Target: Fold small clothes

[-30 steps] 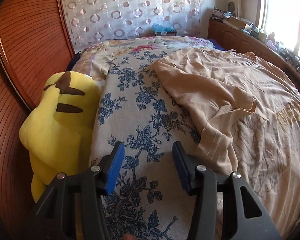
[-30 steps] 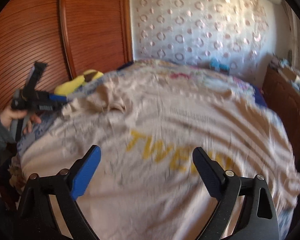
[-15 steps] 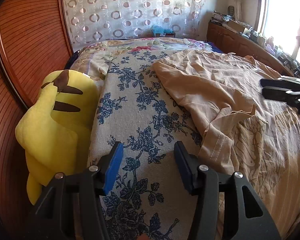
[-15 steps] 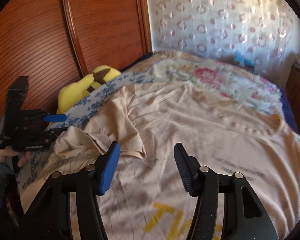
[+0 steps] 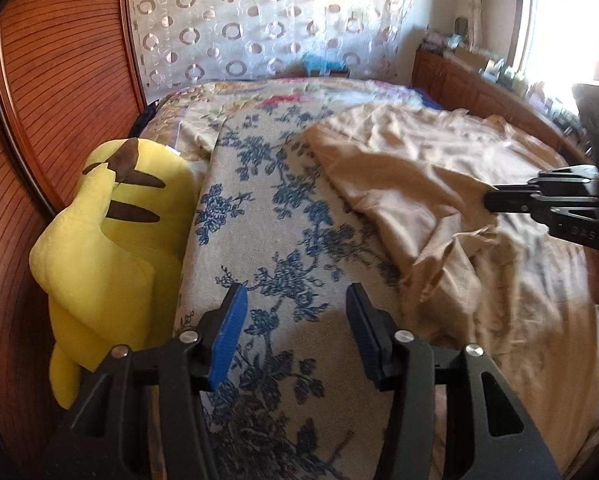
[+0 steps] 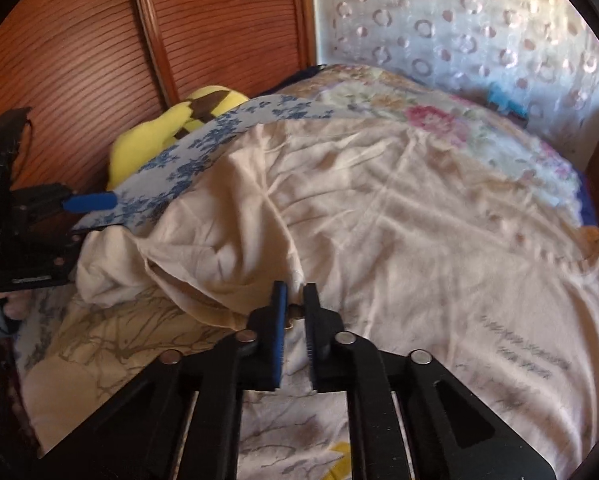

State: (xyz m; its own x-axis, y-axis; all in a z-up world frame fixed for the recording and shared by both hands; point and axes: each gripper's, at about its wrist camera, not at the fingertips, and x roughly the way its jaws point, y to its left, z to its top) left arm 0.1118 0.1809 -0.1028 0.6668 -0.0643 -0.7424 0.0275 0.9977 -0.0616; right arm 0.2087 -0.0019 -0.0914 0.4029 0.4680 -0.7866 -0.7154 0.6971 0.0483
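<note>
A beige T-shirt [image 6: 399, 208] with printed lettering lies spread on the bed, its sleeve folded in over the body; it also shows in the left wrist view [image 5: 439, 184]. My right gripper [image 6: 295, 292] is nearly closed, its jaws pinching the shirt fabric at the edge of the folded part. It appears from the side in the left wrist view [image 5: 495, 196]. My left gripper [image 5: 295, 304] is open and empty above the blue-flowered bedspread [image 5: 271, 216], left of the shirt; it also shows in the right wrist view [image 6: 95, 202].
A yellow plush toy [image 5: 111, 236] leans between the bed and the wooden sliding doors [image 5: 51, 80]. A patterned curtain [image 5: 267, 16] hangs behind the bed. A wooden cabinet [image 5: 479, 88] with clutter runs under the window at right.
My right gripper moved forward and down to the shirt's folded part and closed from wide open to a pinch on the fabric. My left gripper stayed open in about the same place.
</note>
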